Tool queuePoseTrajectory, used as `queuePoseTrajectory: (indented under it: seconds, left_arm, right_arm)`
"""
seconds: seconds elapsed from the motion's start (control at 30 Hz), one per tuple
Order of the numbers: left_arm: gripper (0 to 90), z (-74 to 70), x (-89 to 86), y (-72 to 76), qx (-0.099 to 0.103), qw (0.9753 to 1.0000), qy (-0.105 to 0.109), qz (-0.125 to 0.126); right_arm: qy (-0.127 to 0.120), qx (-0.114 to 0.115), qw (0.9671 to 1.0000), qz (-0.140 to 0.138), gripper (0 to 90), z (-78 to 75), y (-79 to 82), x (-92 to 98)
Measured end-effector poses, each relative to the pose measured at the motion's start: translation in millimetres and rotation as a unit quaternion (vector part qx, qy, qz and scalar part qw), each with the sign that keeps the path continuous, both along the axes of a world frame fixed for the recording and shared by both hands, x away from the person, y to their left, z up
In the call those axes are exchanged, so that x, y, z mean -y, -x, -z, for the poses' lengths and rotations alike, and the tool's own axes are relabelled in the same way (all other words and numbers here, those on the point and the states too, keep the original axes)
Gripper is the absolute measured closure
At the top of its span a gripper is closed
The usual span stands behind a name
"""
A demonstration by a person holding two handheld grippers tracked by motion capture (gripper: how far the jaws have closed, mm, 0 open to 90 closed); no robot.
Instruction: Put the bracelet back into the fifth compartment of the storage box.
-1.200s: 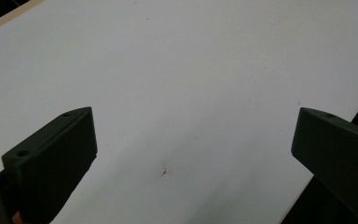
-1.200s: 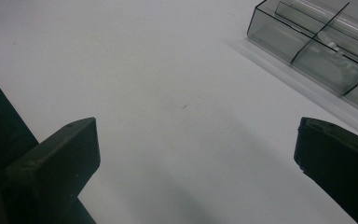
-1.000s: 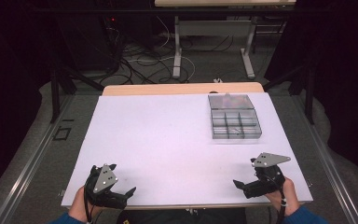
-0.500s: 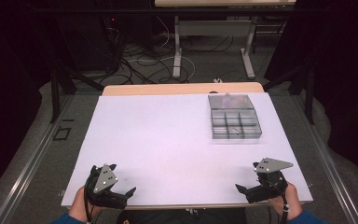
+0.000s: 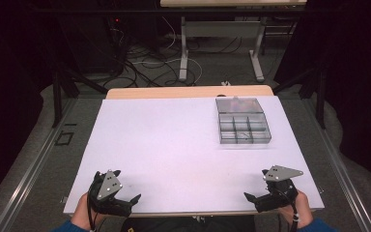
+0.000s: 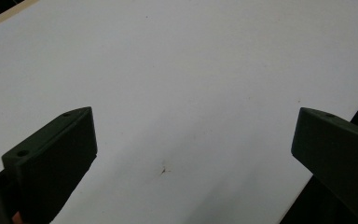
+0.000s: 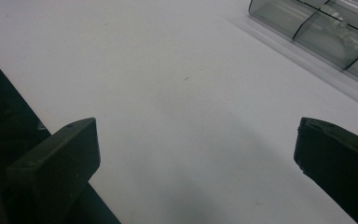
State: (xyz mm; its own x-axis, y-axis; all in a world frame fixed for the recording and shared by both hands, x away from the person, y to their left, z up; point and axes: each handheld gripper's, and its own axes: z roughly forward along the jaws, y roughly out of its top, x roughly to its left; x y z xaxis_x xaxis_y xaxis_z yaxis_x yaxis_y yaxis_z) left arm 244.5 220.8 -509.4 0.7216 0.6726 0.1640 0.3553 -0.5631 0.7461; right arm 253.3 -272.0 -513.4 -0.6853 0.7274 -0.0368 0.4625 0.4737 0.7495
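- Left gripper and right gripper held low at the near edge of the white surface, jaws spread wide, nothing between them.
- Compartment box far right, well apart, untouched.
- No step seemingly begun yet.

Bright table, dark surroundings (soft, grainy).

Black tongs, grey triangular plates, screw holes; blue sleeves.
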Motion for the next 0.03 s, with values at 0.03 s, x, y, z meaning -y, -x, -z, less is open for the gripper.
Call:
queuePoseTrajectory:
  seconds: [0.03]
  left_arm:
    - [0.1, 0.3, 0.2, -0.1, -0.002, 1.0000, 0.002, 0.000]
  right_arm:
    - [-0.001, 0.003, 1.0000, -0.006, 0.0, -0.4, -0.4, 0.3]
